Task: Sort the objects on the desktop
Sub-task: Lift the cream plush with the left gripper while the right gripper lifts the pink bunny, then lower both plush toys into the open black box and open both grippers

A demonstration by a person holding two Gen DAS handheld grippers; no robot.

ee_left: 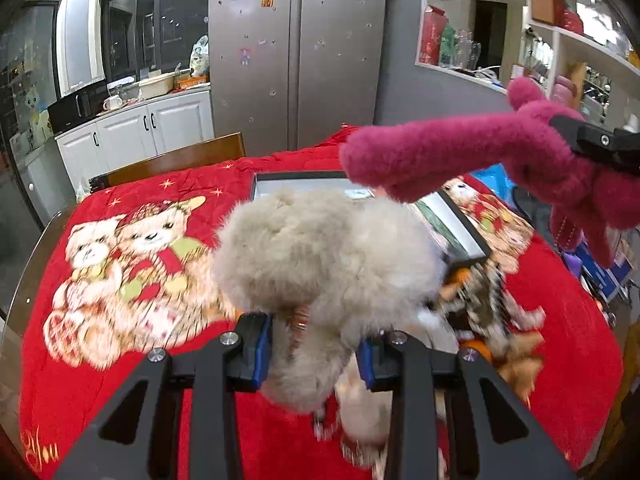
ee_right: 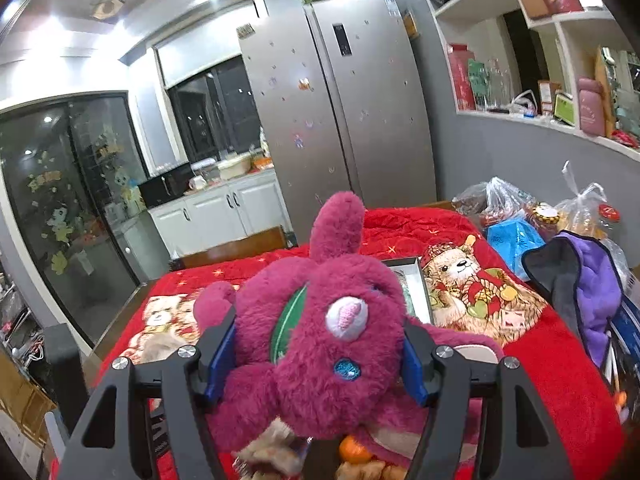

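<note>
Holding one beige plush (ee_left: 320,256), the left gripper (ee_left: 316,356) is pinching it low down between its two blue pads (ee_left: 262,350), jaws partly closed, so the fluffy body is bulging up above the fingers and hanging clear of the red blanket (ee_left: 80,392) that is covering the worktop. The right gripper (ee_right: 316,360) is clamping one magenta plush (ee_right: 320,344) across its body, jaws standing fairly wide with the fur pressing against both blue pads (ee_right: 414,376); the toy is facing the camera with a pink snout and one blue eye showing. In the left view that same magenta toy (ee_left: 460,152) is sitting up at the right, above the blanket, with one long limb reaching left over the black tray (ee_left: 468,224).

One black-rimmed tray is lying near the middle of the blanket, its contents being too blurred to name. Beside the tray's near corner a heap of small toys (ee_left: 492,320) is lying on the blanket, orange and brown pieces among them; their number is not countable. The blanket is showing two printed bear groups. At the far right edge one purple cloth (ee_right: 596,292) is resting near two plastic bags (ee_right: 500,200). One steel fridge (ee_right: 340,120) is standing behind.
</note>
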